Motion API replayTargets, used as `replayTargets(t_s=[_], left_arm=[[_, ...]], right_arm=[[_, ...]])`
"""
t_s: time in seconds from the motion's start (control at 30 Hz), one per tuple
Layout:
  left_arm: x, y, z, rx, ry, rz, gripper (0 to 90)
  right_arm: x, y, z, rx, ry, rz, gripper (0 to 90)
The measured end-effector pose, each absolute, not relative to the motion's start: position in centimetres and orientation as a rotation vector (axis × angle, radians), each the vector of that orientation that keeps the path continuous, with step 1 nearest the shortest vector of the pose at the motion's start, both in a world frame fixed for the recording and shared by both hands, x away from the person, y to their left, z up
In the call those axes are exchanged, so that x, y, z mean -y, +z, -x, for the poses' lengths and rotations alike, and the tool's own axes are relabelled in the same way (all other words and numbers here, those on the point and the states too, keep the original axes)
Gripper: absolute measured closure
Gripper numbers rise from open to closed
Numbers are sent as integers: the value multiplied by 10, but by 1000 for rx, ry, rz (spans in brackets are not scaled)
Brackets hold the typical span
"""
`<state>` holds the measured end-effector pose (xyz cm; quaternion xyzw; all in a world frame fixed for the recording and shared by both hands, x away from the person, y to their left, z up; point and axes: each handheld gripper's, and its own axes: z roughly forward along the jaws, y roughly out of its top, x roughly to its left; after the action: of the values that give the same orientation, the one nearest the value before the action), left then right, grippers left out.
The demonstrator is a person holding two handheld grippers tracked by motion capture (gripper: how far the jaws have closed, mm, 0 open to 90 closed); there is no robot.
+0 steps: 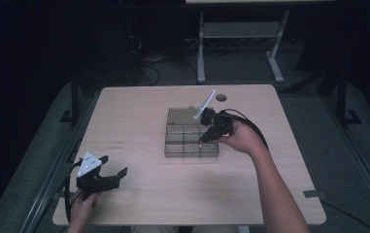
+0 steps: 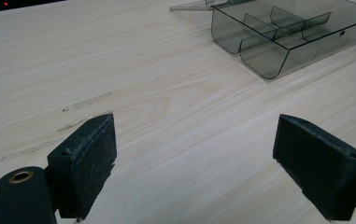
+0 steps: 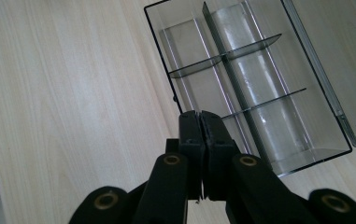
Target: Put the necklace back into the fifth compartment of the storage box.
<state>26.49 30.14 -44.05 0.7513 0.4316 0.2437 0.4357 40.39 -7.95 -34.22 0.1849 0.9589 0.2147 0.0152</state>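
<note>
A smoky clear plastic box (image 1: 173,150) with several empty compartments lies at the middle of the wooden table (image 1: 139,111), its lid (image 1: 180,115) folded open toward the far side. My right gripper (image 1: 203,141) hovers over the box's right part, pointing down, with nothing between its shut jaws. In the right gripper view the right gripper (image 3: 201,116) has its pads pressed together above the near edge of the box (image 3: 269,116). My left gripper (image 1: 113,166) rests near the table's front left corner. In the left gripper view the left gripper (image 2: 194,140) stands wide open and empty, facing the box (image 2: 264,60).
A round cable hole (image 1: 221,97) sits near the table's far edge. Faint scuff marks (image 2: 87,100) streak the wood ahead of the left gripper. Beyond the table stand the white legs of another table (image 1: 201,48), and cables lie on the dark floor.
</note>
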Motion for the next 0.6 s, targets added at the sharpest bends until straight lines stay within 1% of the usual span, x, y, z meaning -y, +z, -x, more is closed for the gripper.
replayTargets(t_s=[0.6], left_arm=[[-301, -440, -265, -1070, 606, -1870, 132]], right_arm=[[62, -354, -417, -2996, 658, -575, 880]])
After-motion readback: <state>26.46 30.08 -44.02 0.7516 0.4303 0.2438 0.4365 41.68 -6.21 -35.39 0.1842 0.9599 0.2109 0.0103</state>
